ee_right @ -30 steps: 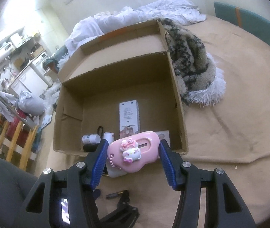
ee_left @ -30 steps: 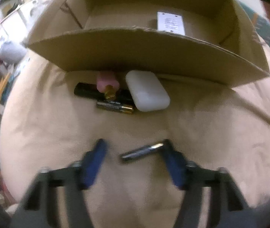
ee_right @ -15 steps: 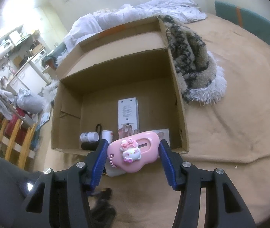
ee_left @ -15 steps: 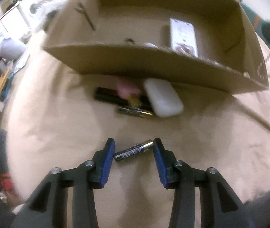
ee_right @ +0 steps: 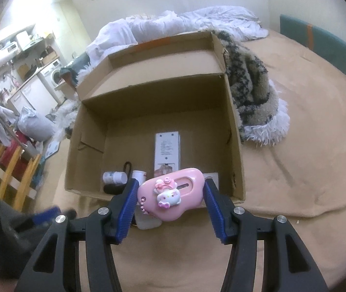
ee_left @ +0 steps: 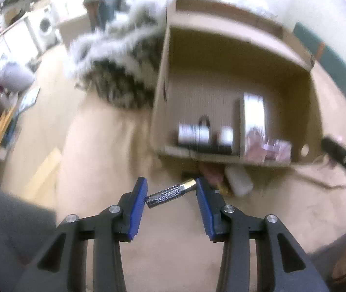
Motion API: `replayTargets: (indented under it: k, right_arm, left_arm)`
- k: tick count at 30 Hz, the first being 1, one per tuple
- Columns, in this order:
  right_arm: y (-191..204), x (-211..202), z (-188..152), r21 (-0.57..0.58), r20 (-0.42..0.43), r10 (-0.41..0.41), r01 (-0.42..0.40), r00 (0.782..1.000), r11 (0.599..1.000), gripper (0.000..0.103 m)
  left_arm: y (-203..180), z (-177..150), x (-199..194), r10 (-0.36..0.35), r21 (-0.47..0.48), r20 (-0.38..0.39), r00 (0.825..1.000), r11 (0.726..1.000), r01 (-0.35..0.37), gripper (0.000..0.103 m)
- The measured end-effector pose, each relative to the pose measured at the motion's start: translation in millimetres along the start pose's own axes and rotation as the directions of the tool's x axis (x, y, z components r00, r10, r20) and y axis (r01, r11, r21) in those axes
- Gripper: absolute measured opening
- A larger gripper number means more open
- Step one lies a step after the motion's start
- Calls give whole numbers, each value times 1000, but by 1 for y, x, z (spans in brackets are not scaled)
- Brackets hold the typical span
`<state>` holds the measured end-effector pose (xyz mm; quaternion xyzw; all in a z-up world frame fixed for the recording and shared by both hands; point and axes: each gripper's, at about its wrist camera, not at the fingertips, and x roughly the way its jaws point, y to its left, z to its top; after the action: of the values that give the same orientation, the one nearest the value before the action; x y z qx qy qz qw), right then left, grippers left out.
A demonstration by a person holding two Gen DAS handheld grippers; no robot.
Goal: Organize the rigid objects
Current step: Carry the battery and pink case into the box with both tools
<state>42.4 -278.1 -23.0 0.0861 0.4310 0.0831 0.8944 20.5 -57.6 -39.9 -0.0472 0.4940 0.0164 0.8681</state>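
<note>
The battery (ee_left: 171,191) is sitting crosswise between the blue pads of the left gripper (ee_left: 170,192), pinched end to end and hanging clear of the tan bedcover (ee_left: 173,255), just short of the cardboard box (ee_right: 234,146). The pink cartoon case (ee_right: 170,196) is being clamped by the right gripper (ee_right: 170,198), whose jaws are pressing its two ends near the box's front wall. Several things are already lying inside the box: a white remote (ee_right: 167,149), two small white bottles (ee_right: 114,177) and a dark item. Judging by this, the sorting is partway done; both held pieces are waiting to go in, and a white case (ee_left: 238,180) with other bits is lying outside the front wall
</note>
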Motion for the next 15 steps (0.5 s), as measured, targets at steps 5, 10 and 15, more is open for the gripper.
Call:
replayTargets:
  k: [5,10,15]
  right_arm:
    - [8,2,4,-26,19,-12,12,1000,1000,57]
    - [19,39,9,-118,-56,-74,67,996,991,57]
    - [17,60,19,-125,-63,-98,89,993,988,57]
  left_arm:
    - [15,29,-24,-43,19,123,991,999,41,38]
    - [9,54,-13,-86,67,147,985,995,76,38]
    - [-8,66,9,-91,128,119,989,989,76,38]
